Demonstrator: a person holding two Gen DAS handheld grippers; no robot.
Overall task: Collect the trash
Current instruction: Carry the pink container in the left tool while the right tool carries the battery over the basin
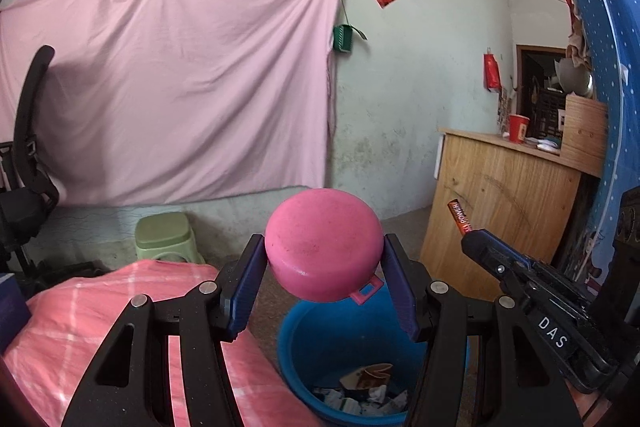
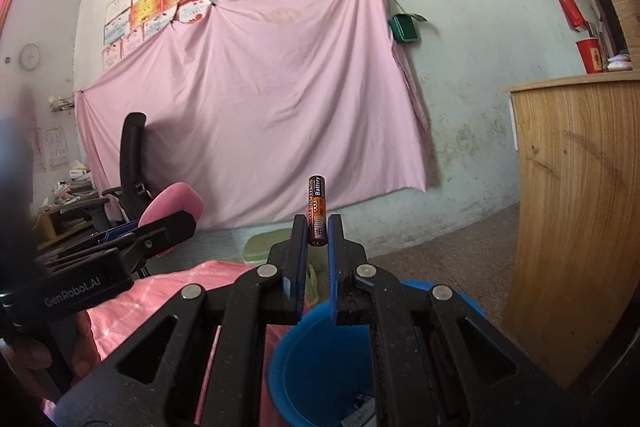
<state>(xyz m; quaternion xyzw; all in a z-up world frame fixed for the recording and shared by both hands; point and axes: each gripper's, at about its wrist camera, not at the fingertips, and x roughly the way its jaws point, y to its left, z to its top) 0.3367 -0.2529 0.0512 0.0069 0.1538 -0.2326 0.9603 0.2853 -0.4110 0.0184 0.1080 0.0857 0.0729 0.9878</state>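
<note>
Your left claw [image 1: 324, 263] is about half open and clamped on a pink bowl [image 1: 322, 245], one pad against each side of it, its underside facing the camera and a small tab handle hanging at its lower edge. Your right claw [image 2: 317, 233] is nearly closed, pinching an orange and black battery [image 2: 316, 211] that stands upright between the pads. Both claws hover above the blue bucket [image 1: 298, 351], where scraps of paper [image 1: 360, 391] lie at the bottom. The bucket stands just beside a pink checked cloth [image 1: 80, 323]. Beyond are a green stool [image 1: 166, 237], a wooden cabinet [image 1: 500, 203] and a pink sheet [image 1: 176, 75] on the wall
</note>
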